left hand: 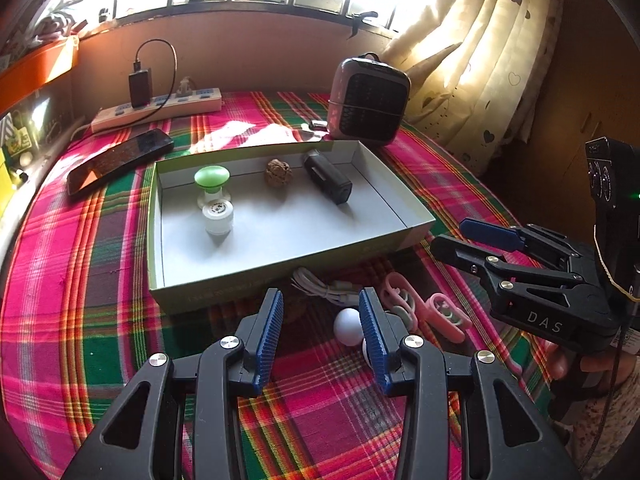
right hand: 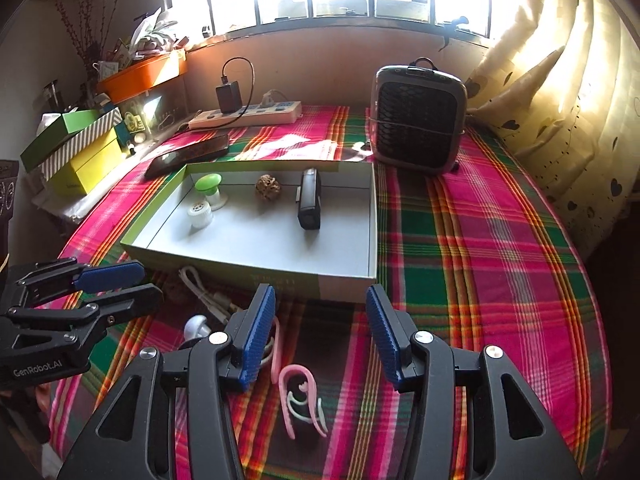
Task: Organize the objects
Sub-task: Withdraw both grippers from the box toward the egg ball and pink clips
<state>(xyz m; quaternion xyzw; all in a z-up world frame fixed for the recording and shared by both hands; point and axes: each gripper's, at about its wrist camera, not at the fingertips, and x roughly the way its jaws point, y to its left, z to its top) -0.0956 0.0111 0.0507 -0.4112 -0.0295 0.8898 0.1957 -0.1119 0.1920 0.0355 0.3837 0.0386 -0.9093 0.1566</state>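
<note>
While a green-rimmed box (left hand: 280,276) sits on the plaid tabletop (right hand: 480,264), left claw (left hand: 320,308) and right claw (right hand: 320,312) hover released, grasping nothing.

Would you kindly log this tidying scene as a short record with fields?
surface: plaid cloth
container: open shallow box
in box: green-capped piece, white jar, walnut, black device
outside, near side of box: white ball, pink clips, white cable
beyond box: phone, power strip, small fan
left hand-held gripper: open, empty, ball ahead
right hand-held gripper: open, empty, above clips
</note>
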